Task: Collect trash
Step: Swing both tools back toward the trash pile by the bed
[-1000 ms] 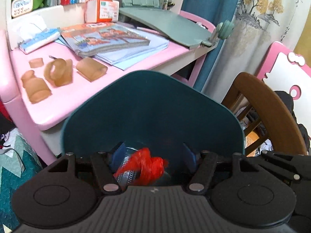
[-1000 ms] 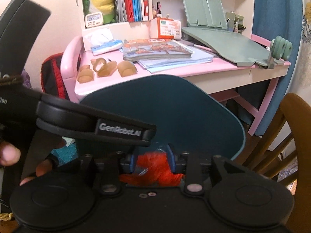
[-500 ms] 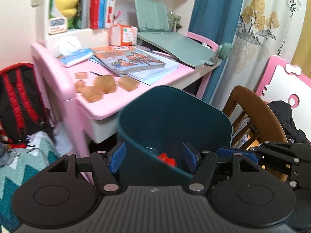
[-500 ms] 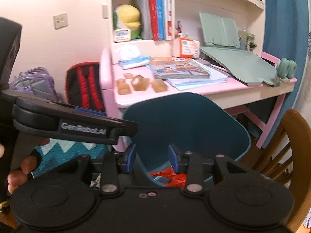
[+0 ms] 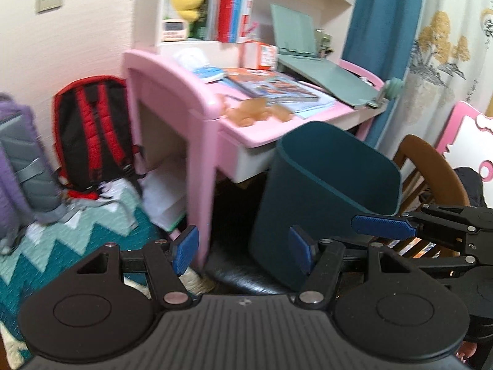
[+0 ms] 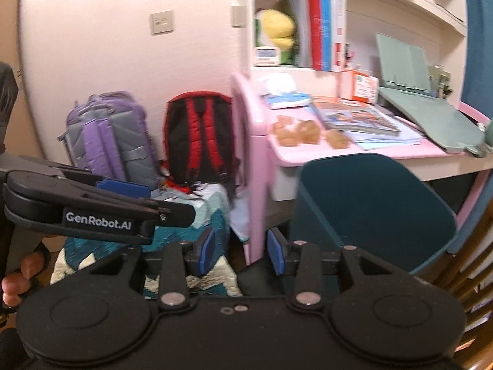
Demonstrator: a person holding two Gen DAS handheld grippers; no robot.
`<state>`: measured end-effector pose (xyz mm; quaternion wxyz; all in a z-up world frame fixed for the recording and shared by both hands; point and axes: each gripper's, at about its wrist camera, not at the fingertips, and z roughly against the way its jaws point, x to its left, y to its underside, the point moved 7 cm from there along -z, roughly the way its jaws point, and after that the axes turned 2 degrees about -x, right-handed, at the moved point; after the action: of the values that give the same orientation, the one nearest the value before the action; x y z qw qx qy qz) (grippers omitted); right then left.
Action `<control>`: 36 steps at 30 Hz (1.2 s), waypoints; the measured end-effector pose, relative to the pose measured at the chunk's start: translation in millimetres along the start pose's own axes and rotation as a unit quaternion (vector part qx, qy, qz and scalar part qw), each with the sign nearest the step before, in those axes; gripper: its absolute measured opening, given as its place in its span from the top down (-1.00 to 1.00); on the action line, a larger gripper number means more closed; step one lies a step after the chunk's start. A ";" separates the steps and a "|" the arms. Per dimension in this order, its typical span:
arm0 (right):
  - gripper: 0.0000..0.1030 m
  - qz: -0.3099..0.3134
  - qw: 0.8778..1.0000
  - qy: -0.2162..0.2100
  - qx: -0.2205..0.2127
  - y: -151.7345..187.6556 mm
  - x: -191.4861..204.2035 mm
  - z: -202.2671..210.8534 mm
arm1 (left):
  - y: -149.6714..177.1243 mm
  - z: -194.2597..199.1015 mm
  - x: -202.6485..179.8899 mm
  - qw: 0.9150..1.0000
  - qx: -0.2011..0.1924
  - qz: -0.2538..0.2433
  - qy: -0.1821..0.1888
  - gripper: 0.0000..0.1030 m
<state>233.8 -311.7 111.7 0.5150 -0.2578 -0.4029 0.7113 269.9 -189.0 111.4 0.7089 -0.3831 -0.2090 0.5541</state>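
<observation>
- Your left gripper (image 5: 245, 251) is spread wide with nothing between its blue pads; it hangs in front of the bin's lower left side.
- Your right gripper (image 6: 241, 251) is also parted, a little narrower, and carries nothing. In the left view it shows off to the right, beside the bin's rim.
- The dark teal bin (image 5: 323, 185) stands on a black seat just in front of the pink desk (image 5: 246, 129), with a wooden chair (image 5: 431, 166) at its right.
- From these angles you see only the bin's outer wall and part of its inner wall (image 6: 385, 203); the bottom is hidden, so you cannot confirm what trash lies inside.
- On the desk sit several brownish translucent pieces (image 6: 303, 131), near the front left corner, beside a stack of books (image 6: 357, 118). Whether they count as trash is not clear; they look the likeliest candidates.
- A white crumpled thing (image 6: 279, 81) at the back of the desk may be tissue; too blurred to say.
- My judgement: with both hands free and the bin close, you are between pickups. What is left is checking the desk and floor for loose scraps.
- The red backpack (image 6: 200, 135) and purple backpack (image 6: 107, 132) lean by the wall, well apart from the bin.
</observation>
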 end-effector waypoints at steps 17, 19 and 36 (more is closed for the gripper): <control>0.05 0.028 0.987 -0.142 0.068 67.9 132.9 -78.9 | 115.2 53.2 174.0 0.989 0.009 0.071 -0.127 -0.63; 0.03 0.028 0.985 -0.153 0.078 78.4 142.9 -95.9 | 132.0 48.9 192.1 0.987 0.012 0.079 -0.136 -0.71; 0.01 0.190 0.933 -0.228 0.202 242.7 241.1 -264.3 | 311.0 -86.9 327.6 0.959 0.153 0.141 -0.192 -0.93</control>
<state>231.8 -38.8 -223.6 0.3059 -0.0513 -0.3010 0.9018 235.9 122.5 -225.3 0.6205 -0.1821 -0.1975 0.7367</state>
